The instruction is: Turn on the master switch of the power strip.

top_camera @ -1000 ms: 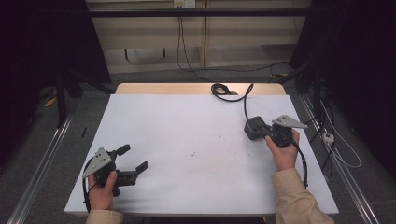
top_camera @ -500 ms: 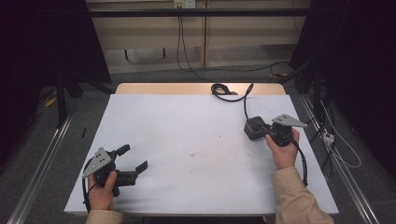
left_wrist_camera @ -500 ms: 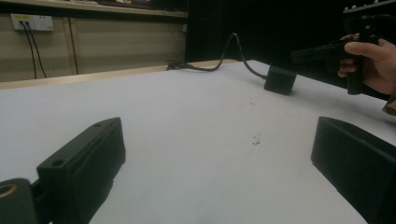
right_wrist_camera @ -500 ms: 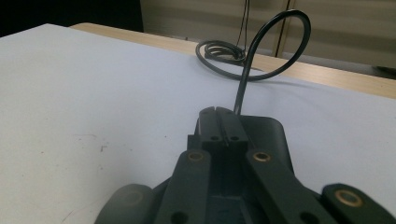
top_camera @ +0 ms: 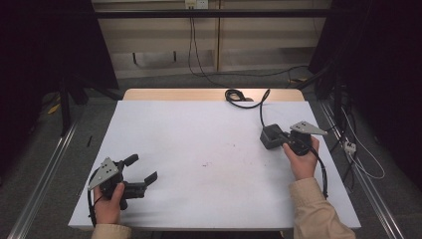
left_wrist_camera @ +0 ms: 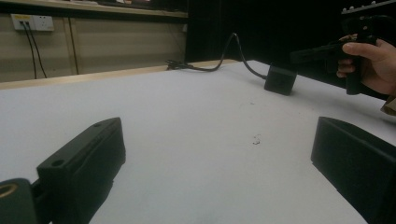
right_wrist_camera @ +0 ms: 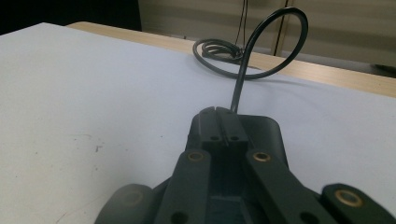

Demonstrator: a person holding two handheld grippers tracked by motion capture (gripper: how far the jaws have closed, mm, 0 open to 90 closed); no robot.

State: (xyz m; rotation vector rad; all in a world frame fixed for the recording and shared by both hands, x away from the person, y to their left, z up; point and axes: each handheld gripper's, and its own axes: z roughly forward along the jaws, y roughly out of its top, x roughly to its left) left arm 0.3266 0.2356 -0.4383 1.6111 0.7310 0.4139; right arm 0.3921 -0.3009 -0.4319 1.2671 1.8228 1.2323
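reading this as the start of a grab on the black adapter box (top_camera: pixel 268 135) at right of centre in the high view, sitting on the white table (top_camera: pixel 199 124), with its cable (top_camera: pixel 261 107) running up to a coil (top_camera: pixel 238 95) at the top edge of the table.

right gripper (top_camera: pixel 281 140): jaws pressed together, nothing visible between them. in the right gripper view the tips (right_wrist_camera: pixel 223 116) sit on top of or right against the box (right_wrist_camera: pixel 268 128), and the cable (right_wrist_camera: pixel 275 46) rises just past them. can't tell if they actually touch the lid.

left gripper (top_camera: pixel 144 168): jaws well apart, empty, parked lower left of the high view, well away from the box. in its own view the box (left_wrist_camera: pixel 280 80) is upper right, with the right hand (left_wrist_camera: pixel 369 63) beside it.

how i'd do it:
- closed jaws can't take the box. back off a touch, open fully, then come down with one jaw on each flat side.
- grip the body, not the cable stub, which would make the box swing.
- keep the cable loop out of the jaw gap before closing.
- the coil looks slack, so a lift shouldn't drag, but go slow.
- left can pin the cable if it snags.
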